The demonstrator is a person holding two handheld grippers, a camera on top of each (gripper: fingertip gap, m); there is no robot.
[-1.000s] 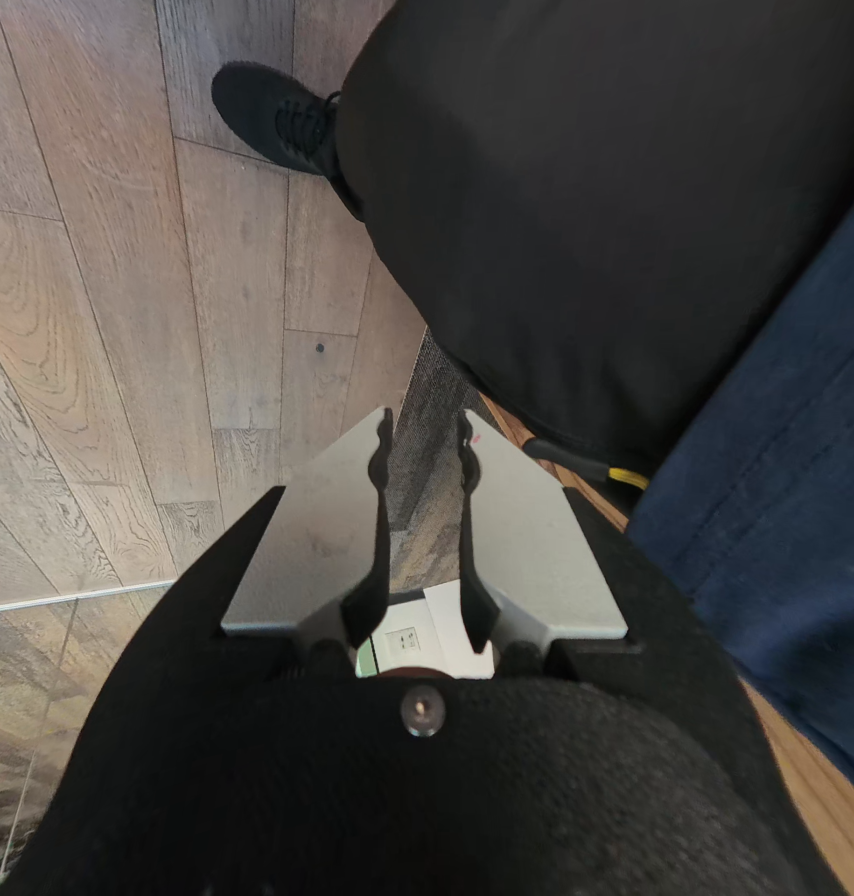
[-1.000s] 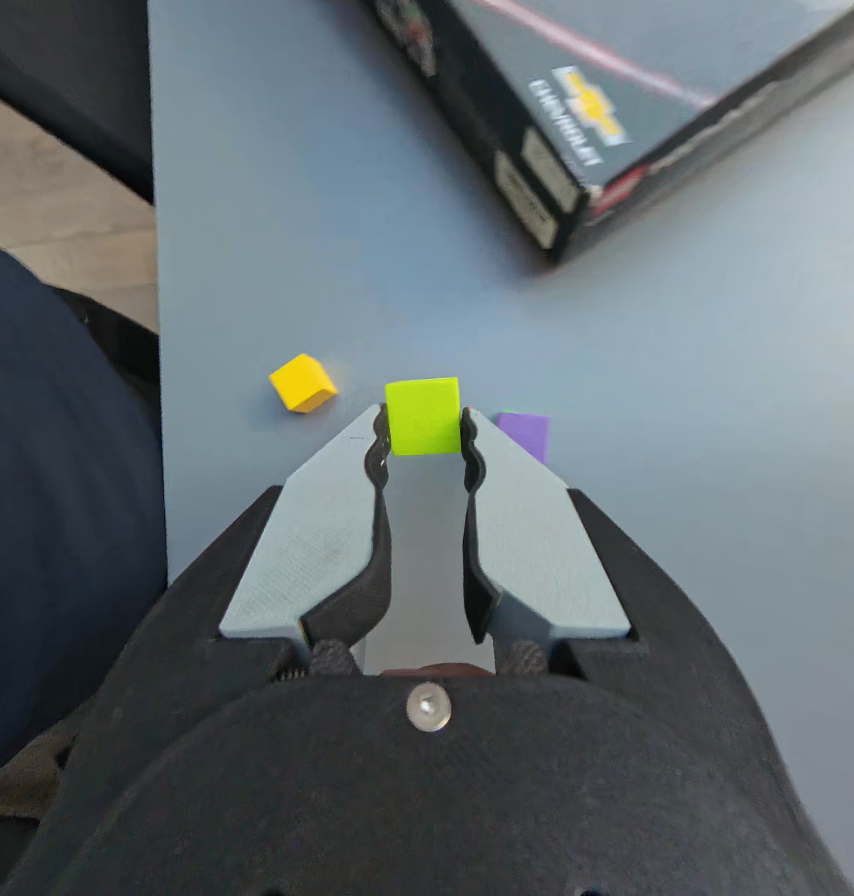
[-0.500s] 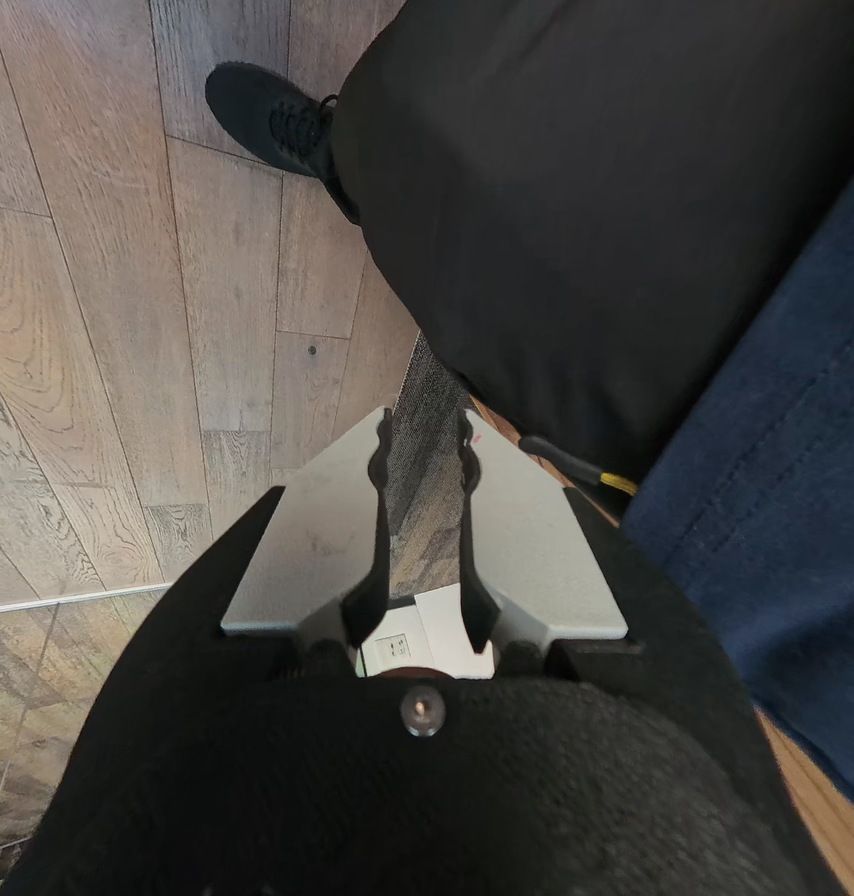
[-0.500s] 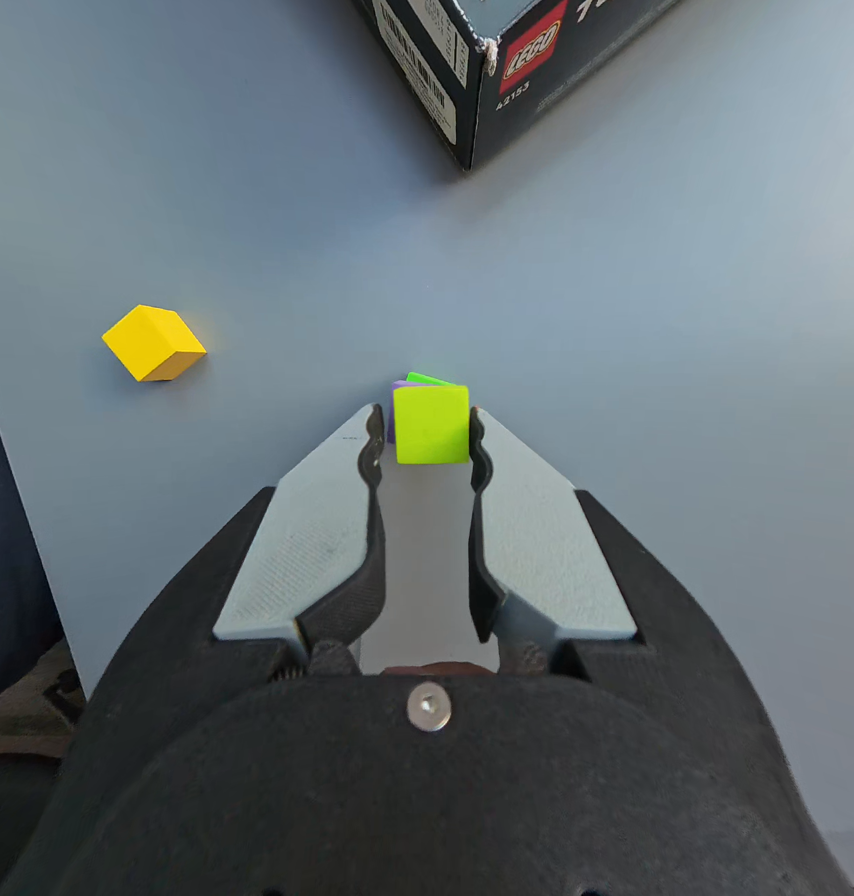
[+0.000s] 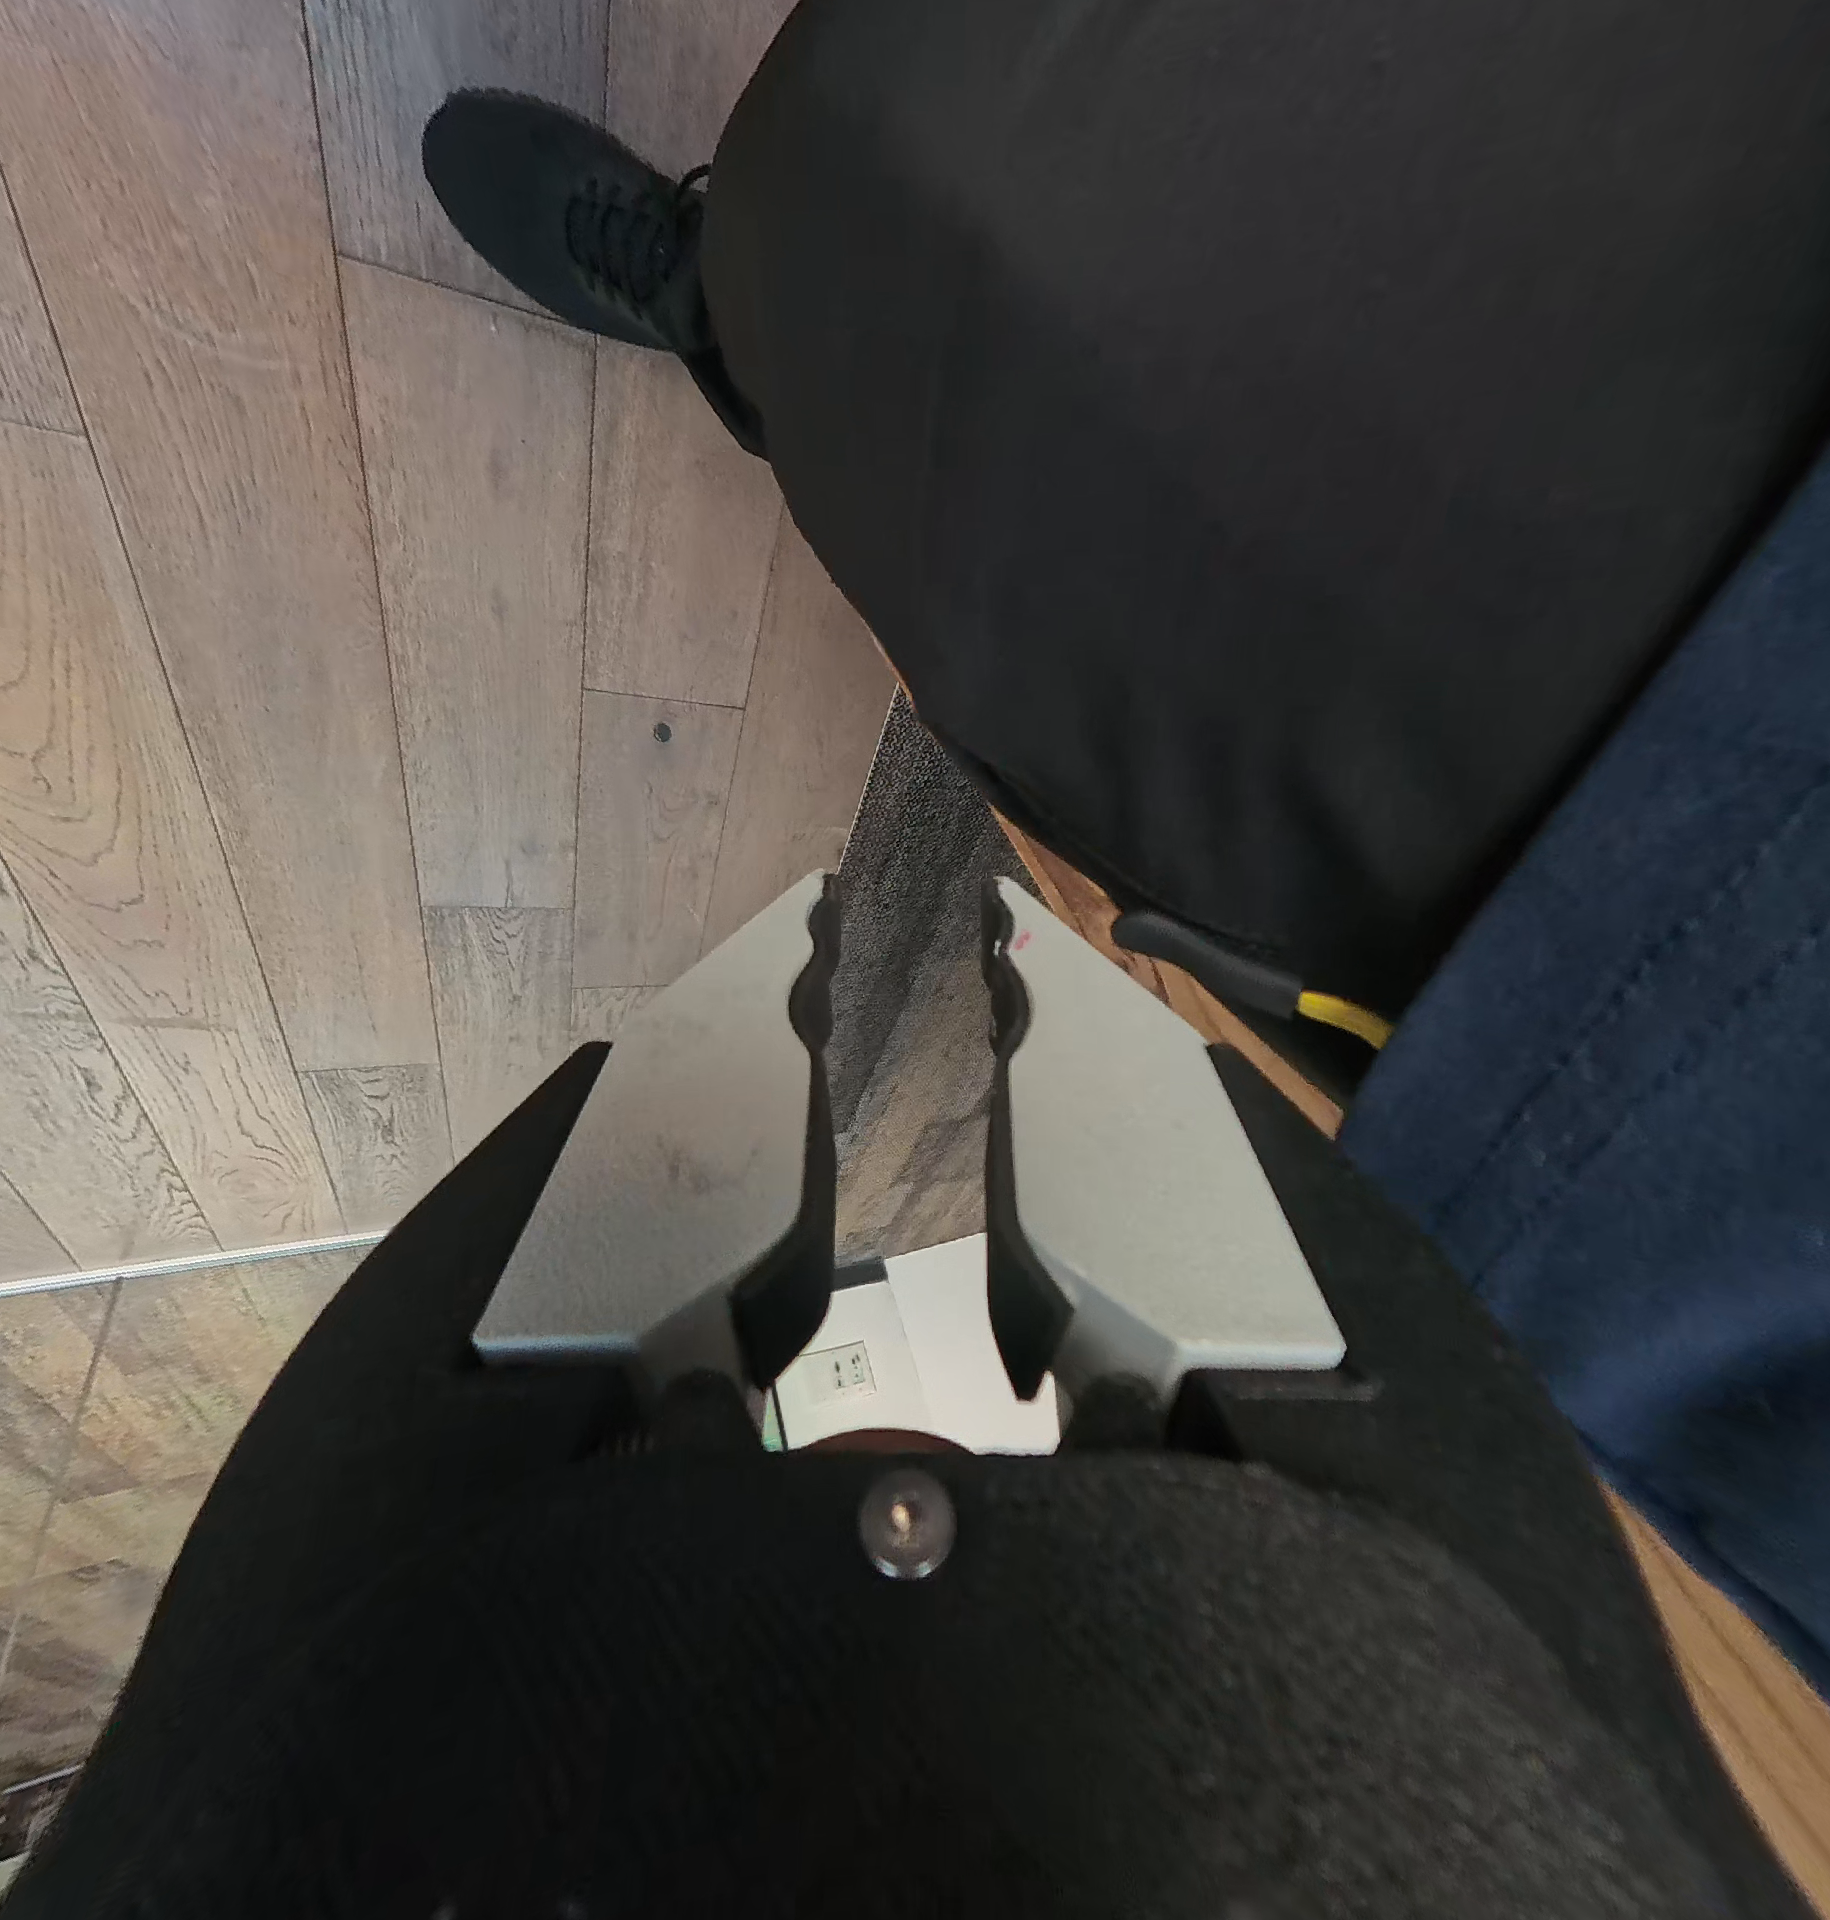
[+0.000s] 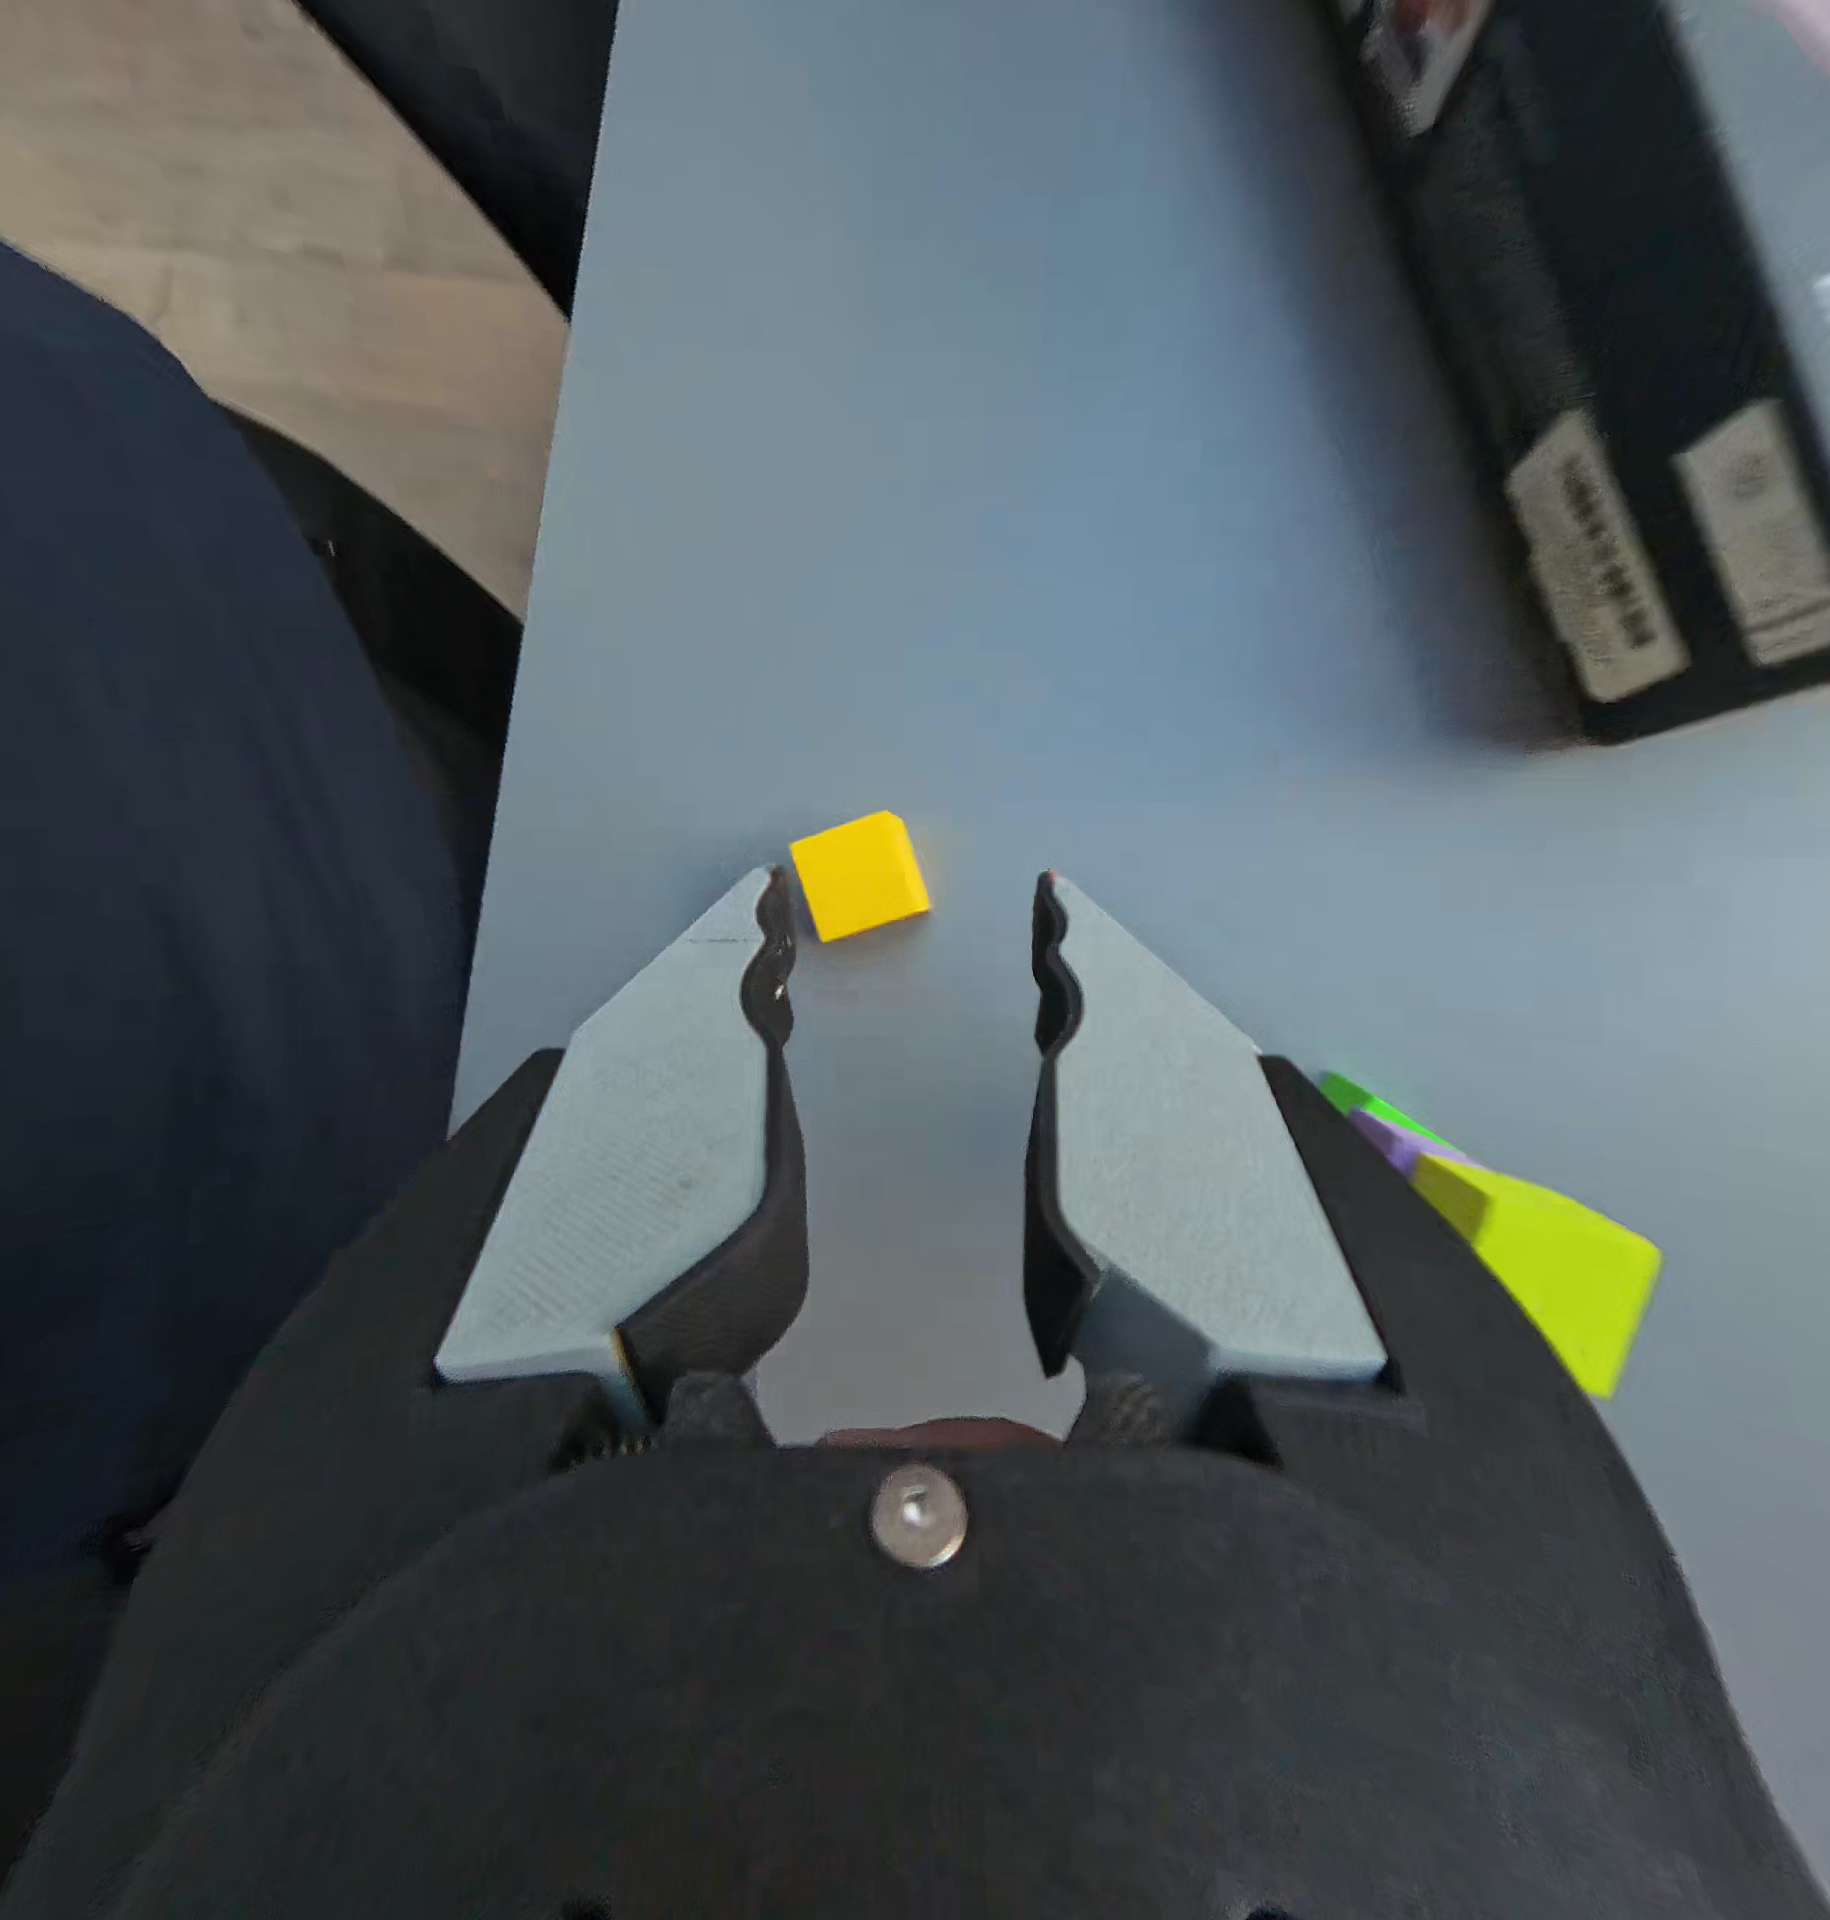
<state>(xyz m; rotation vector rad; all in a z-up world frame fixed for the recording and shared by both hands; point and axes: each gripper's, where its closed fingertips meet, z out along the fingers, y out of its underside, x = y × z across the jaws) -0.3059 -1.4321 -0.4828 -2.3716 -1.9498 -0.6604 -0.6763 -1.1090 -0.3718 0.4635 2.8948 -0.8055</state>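
Your right gripper [image 6: 906, 904] hangs over the table [image 6: 994, 468], jaws apart, with one cube [image 6: 857, 876] just beyond its left fingertip. A stack of cubes [image 6: 1534, 1257] stands to its right, nearer you. A box [image 6: 1617, 416] lies far right. Your left gripper [image 5: 906, 914] points down past the table's edge at the floor [image 5: 267, 623], your leg [image 5: 1254, 416] to its right.
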